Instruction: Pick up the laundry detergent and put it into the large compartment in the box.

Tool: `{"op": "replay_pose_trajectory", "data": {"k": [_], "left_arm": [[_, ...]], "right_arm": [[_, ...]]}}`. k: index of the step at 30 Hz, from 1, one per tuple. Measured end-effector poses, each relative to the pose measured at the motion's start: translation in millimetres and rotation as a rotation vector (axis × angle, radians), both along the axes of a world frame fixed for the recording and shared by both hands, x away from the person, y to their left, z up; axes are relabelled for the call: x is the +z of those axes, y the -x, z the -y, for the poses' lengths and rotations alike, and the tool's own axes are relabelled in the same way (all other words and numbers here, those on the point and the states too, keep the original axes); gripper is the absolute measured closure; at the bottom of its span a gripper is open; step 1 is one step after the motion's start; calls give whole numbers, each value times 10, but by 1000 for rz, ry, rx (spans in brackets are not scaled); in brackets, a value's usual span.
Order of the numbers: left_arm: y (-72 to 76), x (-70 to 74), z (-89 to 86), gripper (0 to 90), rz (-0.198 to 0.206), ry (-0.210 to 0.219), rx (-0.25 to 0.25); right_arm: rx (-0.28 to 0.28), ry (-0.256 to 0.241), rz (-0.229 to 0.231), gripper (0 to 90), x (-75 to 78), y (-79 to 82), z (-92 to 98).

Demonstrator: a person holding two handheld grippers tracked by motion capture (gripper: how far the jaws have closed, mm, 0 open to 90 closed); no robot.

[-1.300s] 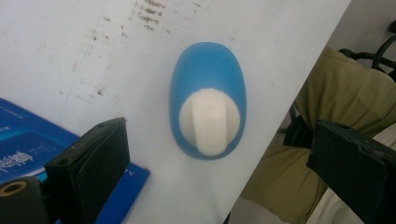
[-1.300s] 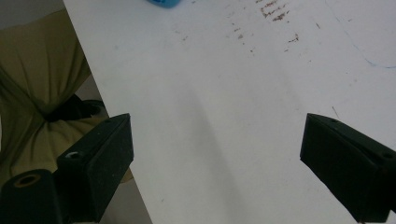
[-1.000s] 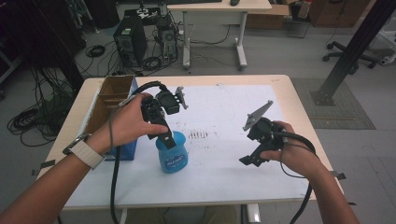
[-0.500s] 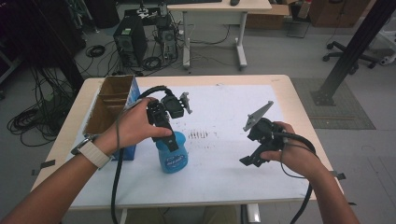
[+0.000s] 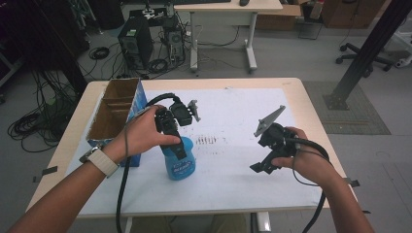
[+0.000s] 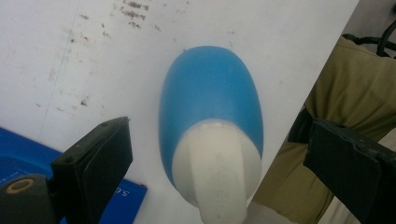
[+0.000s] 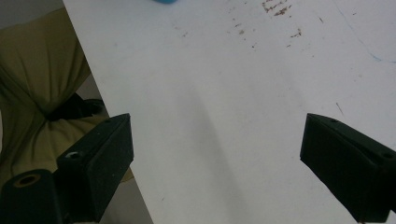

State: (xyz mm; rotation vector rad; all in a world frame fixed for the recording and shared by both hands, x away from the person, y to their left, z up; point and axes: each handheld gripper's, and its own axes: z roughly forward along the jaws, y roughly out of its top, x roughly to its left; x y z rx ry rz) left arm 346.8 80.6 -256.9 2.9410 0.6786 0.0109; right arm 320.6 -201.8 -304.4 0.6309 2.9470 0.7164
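- The blue plastic bottle with the white cap (image 6: pixel 211 135) is being framed from above by the left claw (image 6: pixel 219 177), whose jaws are being held wide apart, one on either side of the neck, touching neither side.
- In the high view the bottle (image 5: pixel 179 162) is seen standing upright on the white-covered desk (image 5: pixel 228 184), just beside the open cardboard box with blue sides (image 5: pixel 116 114) and close to the desk's near edge.
- Its long axis is being kept vertical, cap pointing straight up at the left claw (image 5: pixel 180 150) (the base is resting flat on the white sheet).
- For a clean grasp, the left claw is best lowered straight down until both jaws are level with the neck below the cap, then closed evenly, so the bottle is not being tipped toward the box.
- The cap should probably be kept centred between the jaws; an off-centre squeeze is likely to push the bottle sideways.
- The right claw (image 5: pixel 266 158) is being held released over bare desk, well apart from the bottle, with nothing between its jaws.
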Motion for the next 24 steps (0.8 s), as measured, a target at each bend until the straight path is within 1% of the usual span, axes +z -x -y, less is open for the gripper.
{"op": "replay_pose_trajectory", "data": {"k": [2, 5, 6, 10, 24], "left_arm": [[-9, -27, 0, 76, -2, -1, 7], [-16, -43, -1, 76, 0, -3, 5], [-11, -52, 1, 76, 0, -1, 12], [-20, -67, 5, 76, 4, -2, 3], [-28, -180, 38, 84, 0, -16, 5]], "right_arm": [[0, 0, 0, 96, -2, -1, -1], [1, 1, -1, 96, -8, -2, -4], [1, 1, -1, 96, -8, -2, -4], [0, 0, -4, 96, -19, -4, -3], [0, -1, -6, 96, -23, -2, -8]]}}
